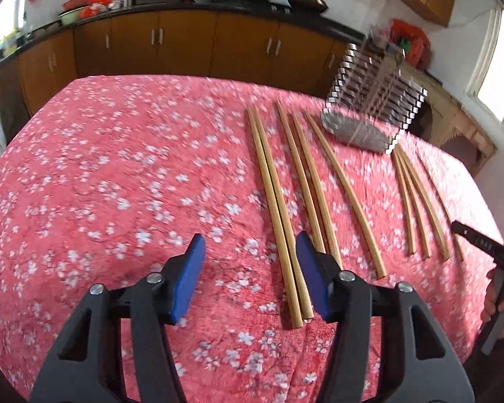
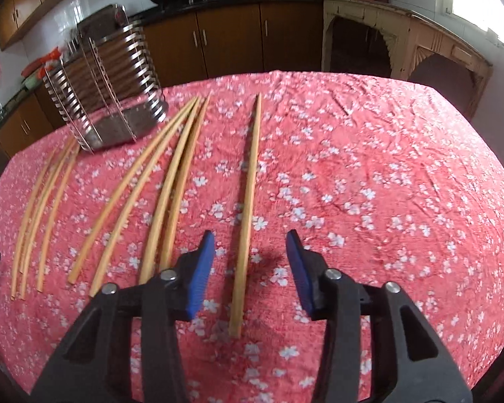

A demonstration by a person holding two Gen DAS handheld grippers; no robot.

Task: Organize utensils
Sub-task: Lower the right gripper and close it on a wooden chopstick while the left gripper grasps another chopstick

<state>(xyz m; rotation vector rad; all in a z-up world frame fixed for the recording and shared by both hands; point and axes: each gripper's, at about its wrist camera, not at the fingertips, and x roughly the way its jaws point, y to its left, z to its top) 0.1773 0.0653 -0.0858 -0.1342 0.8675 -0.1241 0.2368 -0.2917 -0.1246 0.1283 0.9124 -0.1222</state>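
Note:
Several wooden chopsticks lie in rows on the pink floral tablecloth [image 1: 117, 184]. In the left wrist view a pair of chopsticks [image 1: 275, 208] runs between my left gripper's [image 1: 250, 268] open blue pads. More chopsticks [image 1: 416, 201] lie to the right. A metal slatted utensil holder [image 1: 369, 100] stands at the far right. In the right wrist view my right gripper [image 2: 250, 268] is open above the rightmost chopstick [image 2: 248, 208]. Other chopsticks [image 2: 171, 194] lie to its left, and the holder [image 2: 107, 87] stands far left.
Brown kitchen cabinets [image 1: 184, 40] with a black counter run behind the table. A beige wooden side table [image 2: 403, 40] stands at the right. The other gripper's black body [image 1: 487, 245] shows at the left view's right edge. The tablecloth [image 2: 386, 184] spreads to the right.

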